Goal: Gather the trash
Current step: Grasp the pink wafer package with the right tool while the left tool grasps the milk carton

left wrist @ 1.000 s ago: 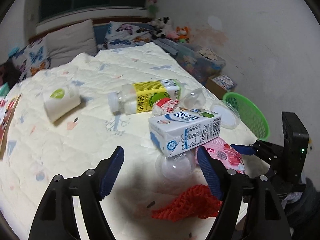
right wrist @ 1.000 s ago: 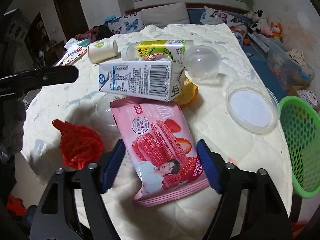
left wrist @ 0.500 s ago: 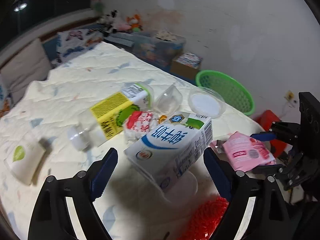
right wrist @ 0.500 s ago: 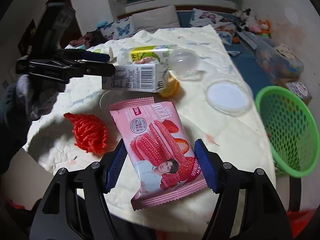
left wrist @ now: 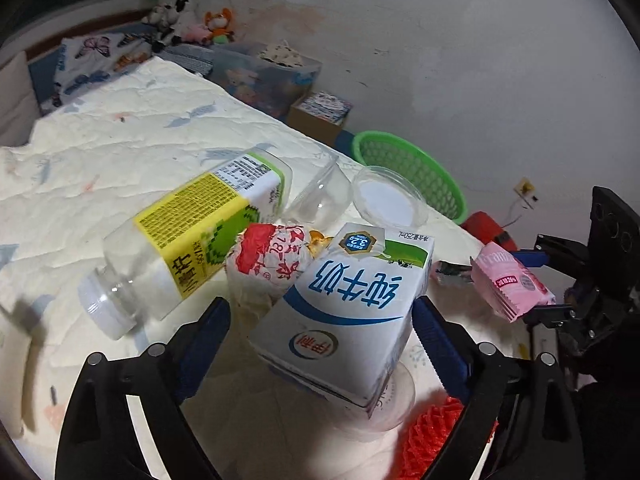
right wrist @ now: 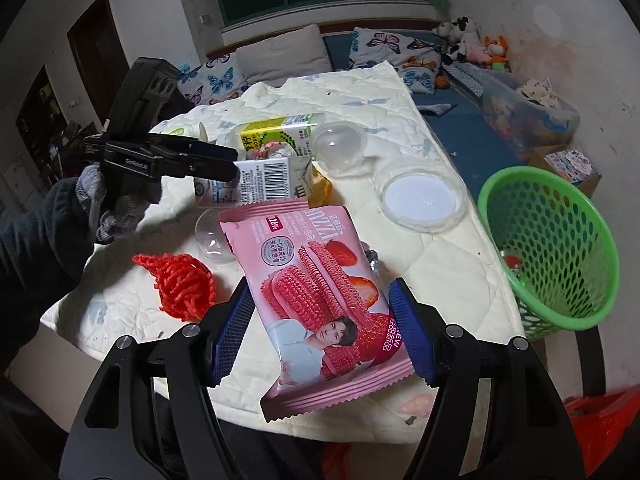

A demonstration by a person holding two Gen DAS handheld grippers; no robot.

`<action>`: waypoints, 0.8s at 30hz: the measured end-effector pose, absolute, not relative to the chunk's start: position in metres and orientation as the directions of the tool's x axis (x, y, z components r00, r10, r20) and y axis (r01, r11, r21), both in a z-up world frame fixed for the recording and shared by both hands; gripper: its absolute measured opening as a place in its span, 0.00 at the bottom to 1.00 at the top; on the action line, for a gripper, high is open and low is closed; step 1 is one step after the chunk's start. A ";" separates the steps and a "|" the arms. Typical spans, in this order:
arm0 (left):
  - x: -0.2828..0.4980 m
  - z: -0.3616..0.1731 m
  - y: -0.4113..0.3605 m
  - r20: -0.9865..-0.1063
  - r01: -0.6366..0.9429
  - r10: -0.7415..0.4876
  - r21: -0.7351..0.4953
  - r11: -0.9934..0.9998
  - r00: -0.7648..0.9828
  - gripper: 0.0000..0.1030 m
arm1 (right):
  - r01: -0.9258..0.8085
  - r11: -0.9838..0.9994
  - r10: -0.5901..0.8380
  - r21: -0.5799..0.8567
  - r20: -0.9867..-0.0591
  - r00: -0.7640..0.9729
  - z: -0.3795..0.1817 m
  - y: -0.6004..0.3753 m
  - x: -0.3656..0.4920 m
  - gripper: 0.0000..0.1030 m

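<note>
while both grippers work over the quilted table (right wrist: pixel 448 240), the right gripper (right wrist: pixel 320 334) has its fingers closed onto a pink snack packet (right wrist: pixel 316 292), lifted off the cloth and near the green basket (right wrist: pixel 560 248). the left gripper (left wrist: pixel 320 344) is wide open with a milk carton (left wrist: pixel 348 312) between its fingers, not clamped as far as i can see. risks: the packet is floppy and held only by its edges, so it could slip or fold and miss the basket rim. the carton sits propped on a clear cup (left wrist: pixel 384 408), so closing on it may tip it, or knock the wrapped bun (left wrist: pixel 268 264) and bottle (left wrist: pixel 192 240), which could roll.
</note>
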State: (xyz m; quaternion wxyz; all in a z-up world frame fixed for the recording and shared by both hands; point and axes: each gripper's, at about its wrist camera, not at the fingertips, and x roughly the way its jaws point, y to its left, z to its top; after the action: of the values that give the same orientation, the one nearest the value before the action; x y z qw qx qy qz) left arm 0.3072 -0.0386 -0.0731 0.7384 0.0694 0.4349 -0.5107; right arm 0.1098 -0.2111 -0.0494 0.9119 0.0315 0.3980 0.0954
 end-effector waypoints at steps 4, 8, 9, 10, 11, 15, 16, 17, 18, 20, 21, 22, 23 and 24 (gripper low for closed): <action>0.315 -0.079 -0.039 -0.698 0.806 -0.715 -0.399 0.438 0.043 0.86 | -0.141 0.982 0.186 0.122 -0.719 0.670 -0.049 -0.209 0.109 0.67; 0.317 -0.084 -0.043 -0.707 0.792 -0.708 -0.424 0.439 0.014 0.86 | -0.121 0.985 0.172 0.122 -0.721 0.671 -0.050 -0.212 0.107 0.67; 0.316 -0.085 -0.044 -0.707 0.791 -0.708 -0.427 0.438 0.010 0.86 | -0.115 0.986 0.169 0.124 -0.721 0.672 -0.050 -0.213 0.106 0.67; 0.314 -0.085 -0.045 -0.708 0.793 -0.706 -0.424 0.438 0.012 0.86 | -0.111 0.986 0.167 0.125 -0.720 0.673 -0.050 -0.214 0.106 0.67; 0.313 -0.085 -0.044 -0.709 0.795 -0.705 -0.421 0.437 0.013 0.86 | -0.106 0.986 0.165 0.126 -0.720 0.674 -0.050 -0.215 0.106 0.67; 0.298 -0.079 -0.046 -0.714 0.825 -0.700 -0.385 0.414 0.018 0.82 | -0.088 0.987 0.158 0.135 -0.721 0.675 -0.051 -0.222 0.106 0.67; 0.296 -0.077 -0.045 -0.711 0.831 -0.703 -0.382 0.405 0.016 0.81 | -0.084 0.987 0.156 0.135 -0.720 0.676 -0.052 -0.223 0.106 0.67; 0.293 -0.073 -0.046 -0.711 0.838 -0.703 -0.370 0.400 0.022 0.81 | -0.082 0.987 0.155 0.136 -0.720 0.676 -0.052 -0.224 0.106 0.67; 0.291 -0.070 -0.046 -0.708 0.842 -0.705 -0.366 0.396 0.023 0.80 | -0.078 0.987 0.154 0.139 -0.719 0.678 -0.053 -0.226 0.106 0.67; 0.289 -0.064 -0.046 -0.701 0.849 -0.713 -0.359 0.388 0.029 0.80 | -0.070 0.987 0.152 0.143 -0.719 0.678 -0.054 -0.228 0.107 0.67; 0.289 -0.063 -0.047 -0.702 0.852 -0.711 -0.351 0.387 0.034 0.80 | -0.067 0.987 0.151 0.145 -0.719 0.678 -0.055 -0.229 0.107 0.67; 0.291 -0.063 -0.048 -0.708 0.852 -0.706 -0.347 0.393 0.037 0.81 | -0.064 0.987 0.149 0.145 -0.718 0.679 -0.055 -0.230 0.107 0.67; 0.292 -0.063 -0.049 -0.713 0.850 -0.701 -0.348 0.396 0.035 0.80 | -0.059 0.987 0.147 0.146 -0.718 0.680 -0.056 -0.231 0.107 0.67; 0.293 -0.063 -0.051 -0.718 0.849 -0.696 -0.346 0.401 0.036 0.81 | -0.056 0.987 0.147 0.149 -0.717 0.681 -0.056 -0.232 0.107 0.67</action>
State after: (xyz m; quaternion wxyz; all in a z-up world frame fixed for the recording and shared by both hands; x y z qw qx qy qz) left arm 0.2928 -0.0508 -0.0634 0.7144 0.0878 0.4358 -0.5403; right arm 0.1070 -0.2315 -0.0559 0.9151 0.0576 0.3953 0.0554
